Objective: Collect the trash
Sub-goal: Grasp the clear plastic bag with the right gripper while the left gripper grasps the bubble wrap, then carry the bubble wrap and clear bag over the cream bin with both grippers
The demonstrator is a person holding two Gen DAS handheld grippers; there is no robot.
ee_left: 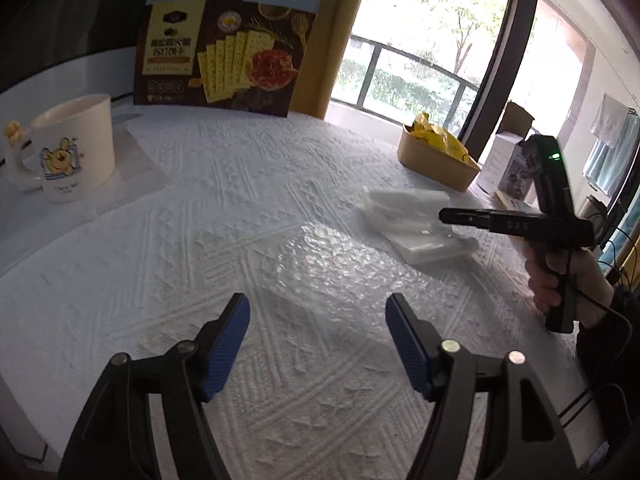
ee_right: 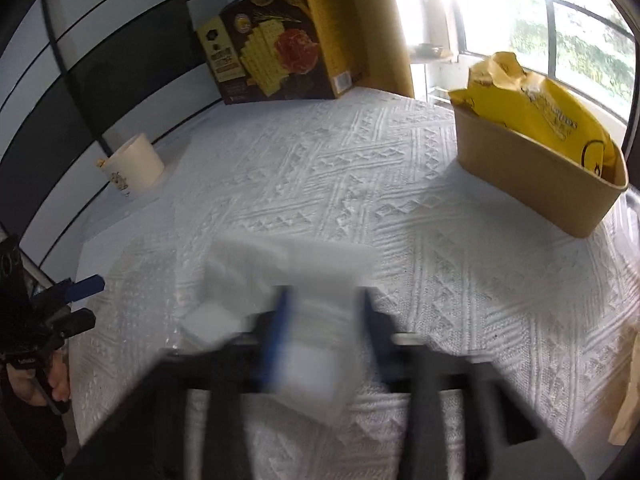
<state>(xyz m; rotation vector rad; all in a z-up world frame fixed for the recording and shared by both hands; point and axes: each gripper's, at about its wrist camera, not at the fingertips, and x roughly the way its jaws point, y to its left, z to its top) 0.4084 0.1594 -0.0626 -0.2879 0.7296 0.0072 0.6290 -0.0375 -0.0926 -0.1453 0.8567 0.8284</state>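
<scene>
A clear plastic wrapper (ee_left: 416,224) lies on the white textured tablecloth; it shows blurred in the right wrist view (ee_right: 296,280). My right gripper (ee_right: 324,308) has its blue fingers on either side of the wrapper, partly closed; motion blur hides whether they grip it. It shows from the side in the left wrist view (ee_left: 444,215). A sheet of bubble wrap (ee_left: 344,268) lies flat just ahead of my left gripper (ee_left: 318,312), which is open and empty above the cloth. A brown paper tub (ee_right: 532,184) holds a yellow crumpled bag (ee_right: 536,108).
A cracker box (ee_left: 224,52) stands at the back of the table. A white cartoon mug (ee_left: 72,148) sits at the left. A small carton (ee_left: 516,168) stands beyond the tub near the right table edge. A window is behind.
</scene>
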